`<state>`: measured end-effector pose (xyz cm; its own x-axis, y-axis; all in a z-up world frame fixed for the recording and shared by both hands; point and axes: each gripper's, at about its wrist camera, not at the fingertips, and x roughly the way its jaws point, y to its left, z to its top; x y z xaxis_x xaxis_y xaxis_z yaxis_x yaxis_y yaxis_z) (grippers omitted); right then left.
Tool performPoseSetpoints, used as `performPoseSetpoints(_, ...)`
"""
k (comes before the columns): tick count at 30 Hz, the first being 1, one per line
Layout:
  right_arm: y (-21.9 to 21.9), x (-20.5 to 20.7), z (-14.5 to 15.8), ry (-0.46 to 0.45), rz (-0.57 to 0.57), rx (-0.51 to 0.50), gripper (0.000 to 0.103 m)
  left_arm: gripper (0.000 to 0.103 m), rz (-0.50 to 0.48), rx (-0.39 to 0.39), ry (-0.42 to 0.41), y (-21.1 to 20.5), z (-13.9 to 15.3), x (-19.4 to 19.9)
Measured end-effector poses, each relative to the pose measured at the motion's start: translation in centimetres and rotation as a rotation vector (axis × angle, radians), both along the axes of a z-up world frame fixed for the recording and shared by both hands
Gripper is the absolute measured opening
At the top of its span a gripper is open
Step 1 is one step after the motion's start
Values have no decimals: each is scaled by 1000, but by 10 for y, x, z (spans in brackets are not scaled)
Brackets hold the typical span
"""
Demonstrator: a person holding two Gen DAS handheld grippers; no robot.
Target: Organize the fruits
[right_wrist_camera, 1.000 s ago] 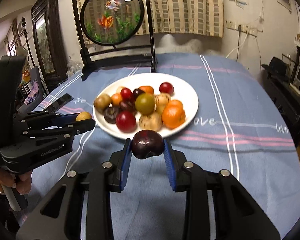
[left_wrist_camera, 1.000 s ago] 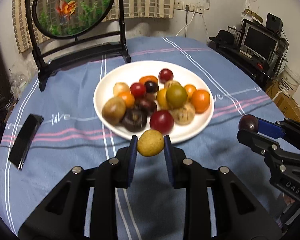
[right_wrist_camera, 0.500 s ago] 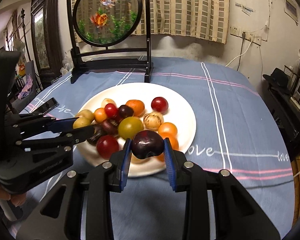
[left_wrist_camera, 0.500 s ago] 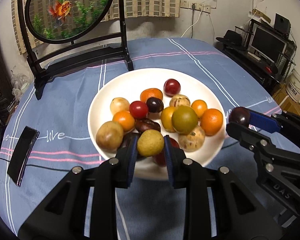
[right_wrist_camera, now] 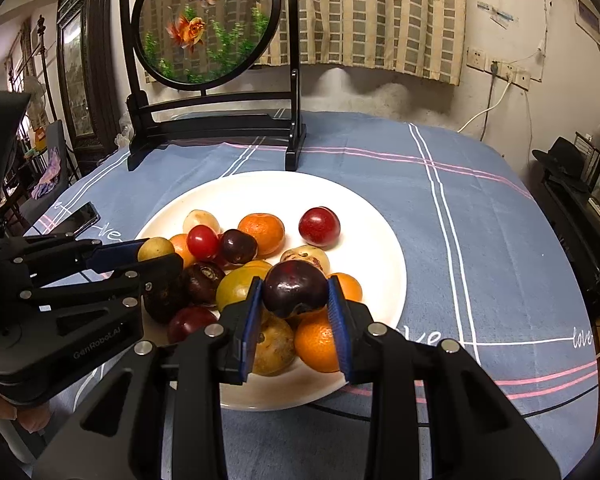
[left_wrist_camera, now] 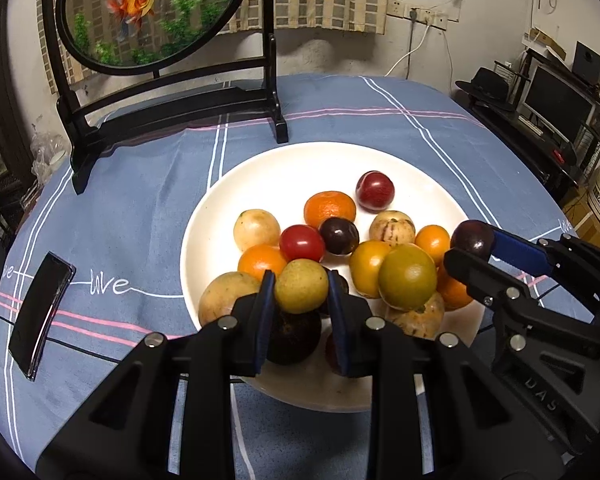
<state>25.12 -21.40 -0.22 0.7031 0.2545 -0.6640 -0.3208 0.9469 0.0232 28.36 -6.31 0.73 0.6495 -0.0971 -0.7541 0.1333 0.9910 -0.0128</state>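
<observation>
Over the plate [left_wrist_camera: 220, 208], yellow fruit [left_wrist_camera: 301, 286] clamped in left tool [left_wrist_camera: 300, 300], dark plum [right_wrist_camera: 295, 289] clamped in right tool [right_wrist_camera: 294, 304]. Both were short of the rim a second ago; now above the pile, so release looks near. Fruits round, smooth, glossy; plate white, glazed; bench cloth [left_wrist_camera: 140, 184] blue, striped weave.

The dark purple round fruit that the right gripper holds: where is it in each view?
Left wrist view: dark purple round fruit at right, above the white plate's rim.
Right wrist view: same fruit at centre, between blue pads.
Shared landmark: round goldfish screen.
</observation>
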Motion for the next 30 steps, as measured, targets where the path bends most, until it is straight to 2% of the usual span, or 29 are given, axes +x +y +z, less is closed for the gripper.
performPoseSetpoints(12, 6, 16, -7, -8, -20, -11, 33, 27, 27, -2, 18, -7, -12, 10)
performPoseSetpoints(16, 11, 22, -12, -12, -27, -43, 36, 30, 56, -14, 22, -5, -14, 15)
performPoseSetpoints(20, 7, 25, -13, -4, -34, -31, 42, 31, 65, -30, 30, -4, -13, 15)
performPoseSetpoints(26, -7, 18, -13, 33, -51, 26, 42, 52, 64, -53, 12, -3, -3, 5)
performPoseSetpoints(27, -10, 15, -10, 33, -59, 37, 42, 59, 67, -50, 1, -3, -1, 2)
performPoseSetpoints(28, -12, 12, -8, 28, -65, 45, 42, 71, 81, -36, -22, -3, 4, -3)
performPoseSetpoints(30, -17, 5, -1, 17, -71, 59, 42, 78, 103, -17, -67, -1, 12, -11)
